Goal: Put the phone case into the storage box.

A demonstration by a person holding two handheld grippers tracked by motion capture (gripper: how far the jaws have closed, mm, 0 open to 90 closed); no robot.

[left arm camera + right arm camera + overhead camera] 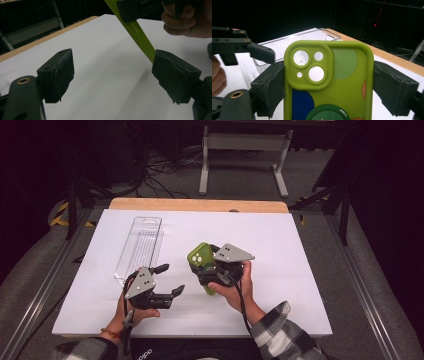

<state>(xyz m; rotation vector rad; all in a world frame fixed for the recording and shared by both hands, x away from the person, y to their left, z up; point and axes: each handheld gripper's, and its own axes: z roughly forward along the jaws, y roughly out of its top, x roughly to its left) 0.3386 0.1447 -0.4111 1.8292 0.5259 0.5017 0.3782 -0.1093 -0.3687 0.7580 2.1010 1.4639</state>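
Dark floor and tangled cables lie beyond the table (310,285), whose top is covered in white with a strip of bare wood along the far edge. My right gripper (216,266) sits a little right of the table's middle, held up off the surface, and its jaws are clamped on the two long edges of a green phone case (329,85). In the right gripper view the case stands upright between the pads, its back toward the camera: a raised block of camera holes at the upper left, and blue, pale green, orange and dark green round shapes below and beside it. The hand (232,292) behind that gripper reaches in from the near edge in a checked sleeve.

My left gripper (167,281) is lower and to the left, near the near edge, with its jaws apart and nothing between them; the left gripper view shows bare white surface in the gap, and the green case slanting down behind the right-hand pad from the other gripper above. I cannot tell whether that pad touches the case.

Toward the far left corner lies a clear plastic tray (140,247), long and narrow, flat on the white surface, well apart from the case.
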